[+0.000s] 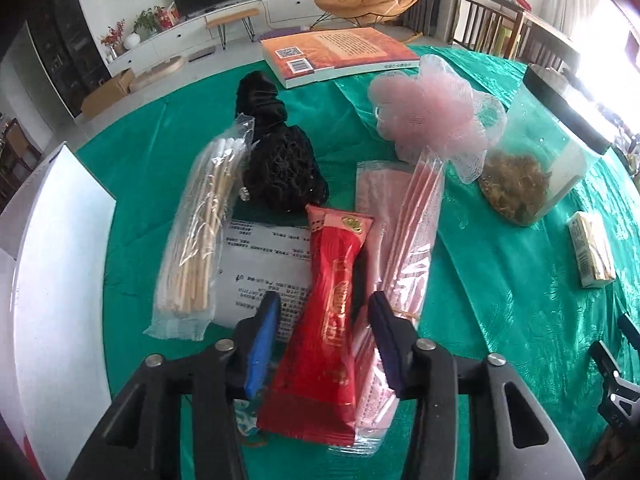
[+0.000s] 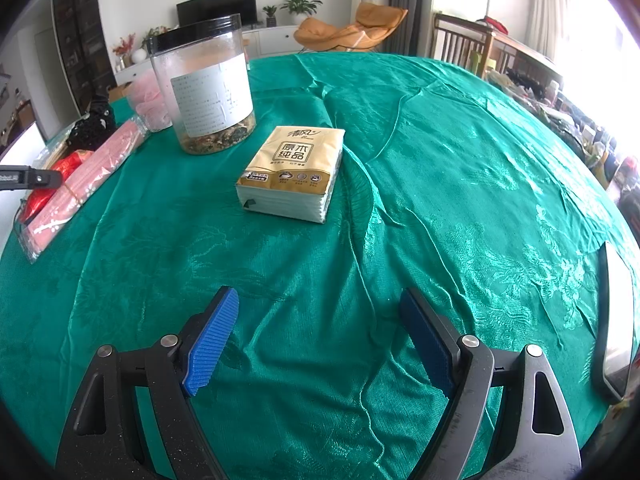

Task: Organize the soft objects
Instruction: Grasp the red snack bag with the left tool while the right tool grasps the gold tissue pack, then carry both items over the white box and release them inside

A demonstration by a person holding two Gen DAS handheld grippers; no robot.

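Left wrist view: left gripper (image 1: 324, 320) fingers pinch the red packet (image 1: 328, 320) — right gripper (image 2: 320, 336) fingers gape, empty.

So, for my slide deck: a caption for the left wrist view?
Left tongs closed on a red packet above a green tablecloth.
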